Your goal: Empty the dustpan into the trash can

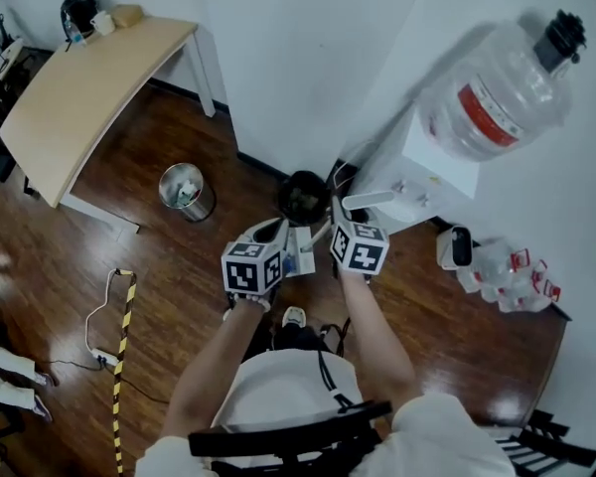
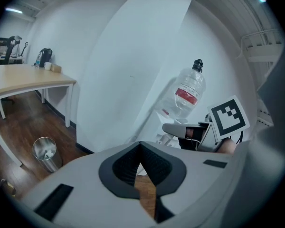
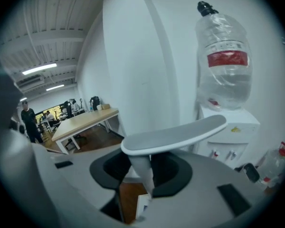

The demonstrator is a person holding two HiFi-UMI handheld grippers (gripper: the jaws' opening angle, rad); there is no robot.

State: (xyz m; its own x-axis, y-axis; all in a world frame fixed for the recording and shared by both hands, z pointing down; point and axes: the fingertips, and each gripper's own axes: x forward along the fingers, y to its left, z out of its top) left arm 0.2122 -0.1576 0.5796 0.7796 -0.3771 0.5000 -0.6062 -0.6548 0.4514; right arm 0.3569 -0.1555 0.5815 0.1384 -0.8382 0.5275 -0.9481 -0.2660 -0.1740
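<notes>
My right gripper (image 1: pixel 336 212) (image 3: pixel 145 167) is shut on the thin grey stem of the dustpan handle (image 3: pixel 173 134), whose wide curved top bar lies across its view. In the head view that bar (image 1: pixel 370 200) sticks out to the right. A white and blue piece (image 1: pixel 300 256) (image 3: pixel 142 205) hangs below the jaws, between the two grippers; the rest of the dustpan is hidden. The black trash can (image 1: pixel 304 195) stands on the floor by the wall, just beyond both grippers. My left gripper (image 1: pixel 278 229) (image 2: pixel 141 148) is shut, tips together, with nothing seen between them.
A shiny metal bin (image 1: pixel 186 190) (image 2: pixel 45 152) stands to the left near a wooden desk (image 1: pixel 89 87). A white water dispenser (image 1: pixel 427 167) with a big bottle (image 1: pixel 497 92) is at the right. A white cable and striped tape (image 1: pixel 124 336) lie on the wooden floor.
</notes>
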